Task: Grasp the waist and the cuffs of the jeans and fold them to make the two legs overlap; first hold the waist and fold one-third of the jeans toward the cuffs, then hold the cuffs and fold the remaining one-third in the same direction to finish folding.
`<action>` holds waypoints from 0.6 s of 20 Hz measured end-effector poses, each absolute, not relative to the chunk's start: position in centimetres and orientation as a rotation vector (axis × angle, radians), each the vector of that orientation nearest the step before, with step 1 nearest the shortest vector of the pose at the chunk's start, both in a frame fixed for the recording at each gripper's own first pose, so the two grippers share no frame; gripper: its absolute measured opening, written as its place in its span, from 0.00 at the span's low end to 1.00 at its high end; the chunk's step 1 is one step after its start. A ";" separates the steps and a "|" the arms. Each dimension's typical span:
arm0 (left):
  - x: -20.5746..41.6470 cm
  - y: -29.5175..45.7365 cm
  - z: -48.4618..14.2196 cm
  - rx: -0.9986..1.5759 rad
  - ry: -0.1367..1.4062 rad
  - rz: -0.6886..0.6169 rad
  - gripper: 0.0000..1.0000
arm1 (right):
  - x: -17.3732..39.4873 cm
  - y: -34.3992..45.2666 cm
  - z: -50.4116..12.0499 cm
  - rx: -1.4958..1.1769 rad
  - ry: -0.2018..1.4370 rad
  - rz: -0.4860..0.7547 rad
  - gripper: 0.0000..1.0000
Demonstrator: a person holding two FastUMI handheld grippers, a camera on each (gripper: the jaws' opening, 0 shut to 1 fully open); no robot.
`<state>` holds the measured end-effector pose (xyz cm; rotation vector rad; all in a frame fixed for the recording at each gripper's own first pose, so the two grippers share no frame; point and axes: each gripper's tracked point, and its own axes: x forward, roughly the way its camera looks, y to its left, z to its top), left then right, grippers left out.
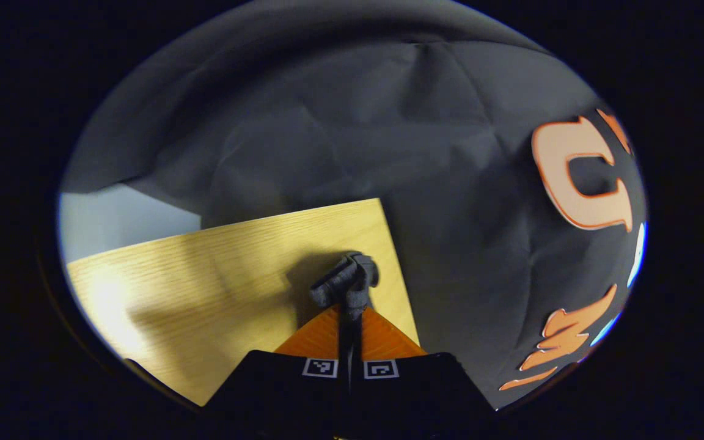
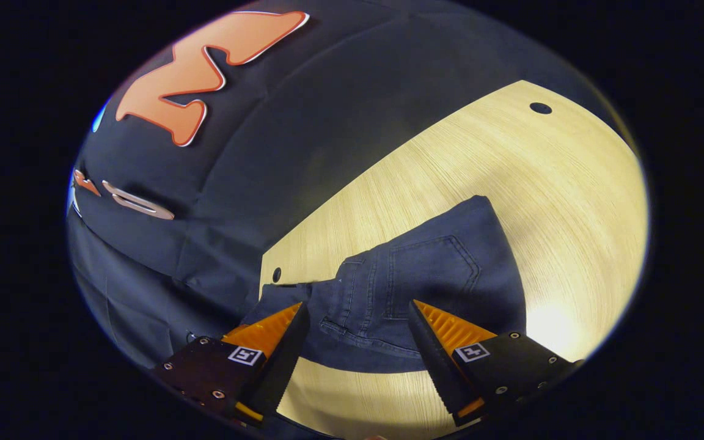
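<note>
Left gripper view looks down over a corner of the wooden table (image 1: pixel 217 269), with the booth's black cloth wall (image 1: pixel 340 134) behind it. The left gripper (image 1: pixel 350 299) has its two fingers pressed together, and a small bunched wad of dark grey fabric (image 1: pixel 346 281) sticks out from between the tips. Whether that wad belongs to the jeans cannot be told from this view. The gripper's shadow falls across the wood just beyond it.

Right gripper view shows the right gripper (image 2: pixel 358 324) with its fingers spread wide and nothing between them. The jeans (image 2: pixel 425 275) lie on the table (image 2: pixel 560 201) just ahead of the tips, dark blue denim with a back pocket (image 2: pixel 431 269) facing up and the waistband nearest the gripper. The fabric sits between the two fingers as seen here, though contact cannot be told. A small round hole (image 2: pixel 540 108) marks the far part of the tabletop, another (image 2: pixel 276 274) sits near the table's edge by the cloth wall.
</note>
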<state>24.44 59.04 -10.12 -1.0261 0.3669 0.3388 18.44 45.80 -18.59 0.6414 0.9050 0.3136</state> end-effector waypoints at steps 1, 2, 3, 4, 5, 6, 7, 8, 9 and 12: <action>25.1 57.9 -8.4 -1.000 0.357 0.309 0.01 | 18.3 45.5 -18.4 0.648 0.898 0.316 0.99; 25.5 56.2 -6.2 -0.976 0.344 0.279 0.01 | 18.2 45.3 -18.1 0.650 0.889 0.319 0.99; 25.6 54.9 -4.2 -0.956 0.333 0.250 0.01 | 18.1 44.8 -17.8 0.651 0.880 0.321 0.99; 25.6 53.2 -2.4 -0.933 0.325 0.224 0.01 | 17.9 44.4 -17.4 0.653 0.869 0.323 0.98; 25.7 51.6 -0.7 -0.914 0.313 0.194 0.01 | 17.9 44.0 -17.0 0.657 0.855 0.324 0.99; 25.4 49.9 0.7 -0.898 0.306 0.166 0.01 | 17.8 43.4 -16.4 0.664 0.840 0.324 0.99; 25.2 48.3 2.1 -0.882 0.300 0.137 0.01 | 17.8 42.5 -16.0 0.671 0.823 0.321 0.99; 24.9 47.1 3.5 -0.862 0.291 0.114 0.01 | 17.6 41.6 -15.5 0.670 0.804 0.311 0.99; 24.6 45.8 4.8 -0.831 0.286 0.097 0.01 | 17.6 40.5 -15.1 0.657 0.782 0.295 0.99; 24.4 40.8 7.2 -0.760 0.268 -0.004 0.01 | 17.4 37.2 -13.2 0.625 0.711 0.267 0.98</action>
